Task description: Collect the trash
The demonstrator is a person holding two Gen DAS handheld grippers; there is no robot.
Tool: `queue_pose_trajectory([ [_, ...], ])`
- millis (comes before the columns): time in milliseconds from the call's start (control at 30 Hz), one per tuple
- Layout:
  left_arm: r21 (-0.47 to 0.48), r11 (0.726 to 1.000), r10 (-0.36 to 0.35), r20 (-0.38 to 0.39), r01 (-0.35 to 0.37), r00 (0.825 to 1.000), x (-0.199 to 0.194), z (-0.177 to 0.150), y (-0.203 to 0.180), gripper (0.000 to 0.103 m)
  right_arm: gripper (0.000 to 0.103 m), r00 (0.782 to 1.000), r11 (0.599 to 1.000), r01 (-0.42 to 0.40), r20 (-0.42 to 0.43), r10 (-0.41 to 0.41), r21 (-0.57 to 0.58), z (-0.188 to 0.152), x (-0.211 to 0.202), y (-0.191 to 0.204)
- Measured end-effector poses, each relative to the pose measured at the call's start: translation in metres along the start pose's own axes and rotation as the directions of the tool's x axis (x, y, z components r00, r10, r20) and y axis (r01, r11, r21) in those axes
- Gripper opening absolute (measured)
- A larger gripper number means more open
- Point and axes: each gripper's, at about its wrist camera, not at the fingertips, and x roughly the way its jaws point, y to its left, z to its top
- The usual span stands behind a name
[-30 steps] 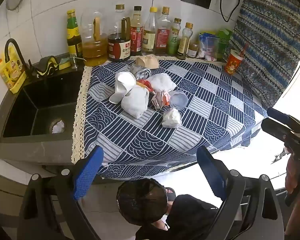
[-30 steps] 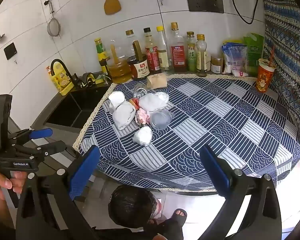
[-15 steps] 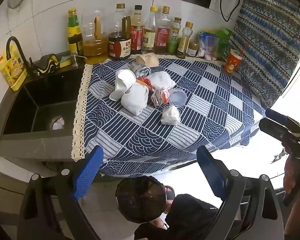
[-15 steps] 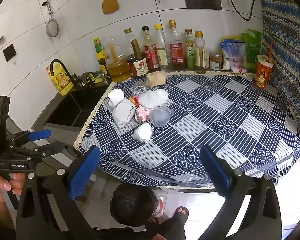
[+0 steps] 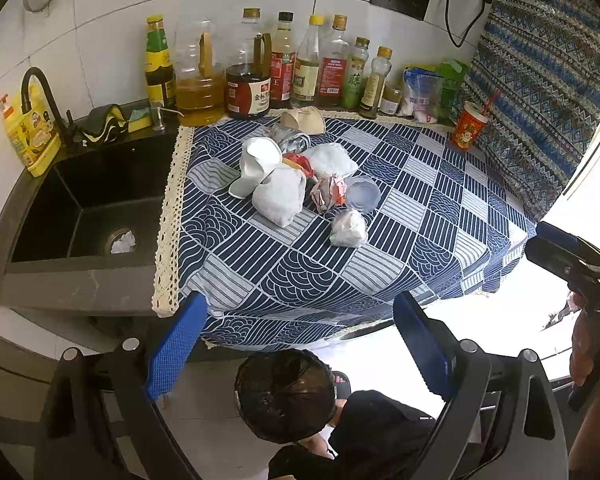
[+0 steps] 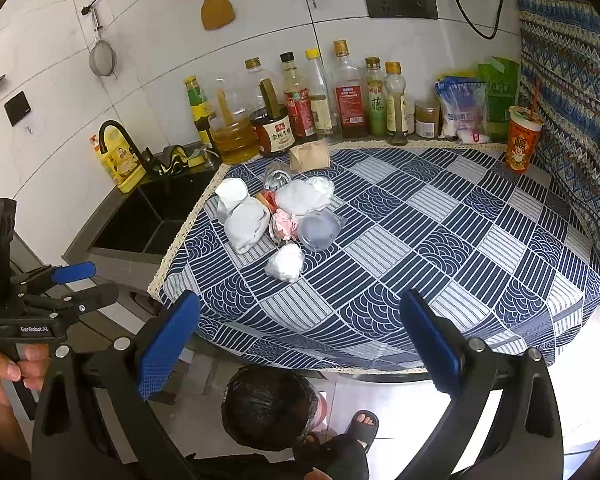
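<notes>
Both blue-padded tools, left tool (image 5: pixel 296 344) and right tool (image 6: pixel 300 334), are held spread and empty. A cluster of crumpled white paper trash (image 5: pixel 300 184) (image 6: pixel 284 216) is seen at 12 o'clock on the blue patterned tabletop (image 5: pixel 420 208); a black-lined bin (image 5: pixel 286 394) sits at 6 o'clock.

left claw (image 5: pixel 300 344) agape; right claw (image 6: pixel 300 340) agape

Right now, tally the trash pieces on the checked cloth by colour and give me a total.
White: 4 (paper cup, big wad, rear wad, front wad)
Clear: 2 (plastic cup, crumpled plastic)
Red or pink: 2 (red scrap, pink wrapper)
Brown: 1 (brown cup)
Total: 9
</notes>
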Motion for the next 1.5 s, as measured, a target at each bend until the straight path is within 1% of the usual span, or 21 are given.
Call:
queue_pose_trajectory([
  [200, 0.0, 1.0, -0.006, 0.003, 0.006, 1.0, -0.003, -0.001, 0.005, 0.092, 0.099, 1.0, 1.0, -0.007, -0.004, 0.007, 0.006, -0.001, 0.003, 0.004],
  [567, 0.011, 1.0, -0.005, -0.004, 0.005, 1.0, -0.003, -0.002, 0.001, 0.092, 0.099, 1.0, 1.0, -0.004, -0.022, 0.004, 0.0, -0.006, 0.009, 0.009],
  [633, 0.018, 1.0, -0.004, -0.004, 0.004, 1.0, -0.003, -0.003, 0.001, 0.092, 0.099, 1.0, 1.0, -0.014, -0.025, 0.014, 0.008, -0.007, 0.011, 0.011],
  [1100, 0.01, 1.0, -0.007, 0.004, 0.007, 1.0, -0.004, -0.004, 0.004, 0.092, 0.099, 0.999, 1.0, -0.021, -0.029, 0.021, -0.002, -0.006, 0.011, 0.018],
  [1300, 0.006, 1.0, -0.005, 0.003, 0.005, 1.0, 0.001, 0.0, 0.007, 0.092, 0.099, 0.999, 1.0, -0.016, -0.038, 0.016, 0.003, -0.001, 0.019, 0.019],
  [1500, -0.002, 1.0, -0.002, -0.011, 0.002, 1.0, 0.017, 0.012, 0.014, 0.092, 0.099, 0.998, 1.0, -0.021, -0.057, 0.022, 0.009, 0.009, 0.035, 0.01],
])
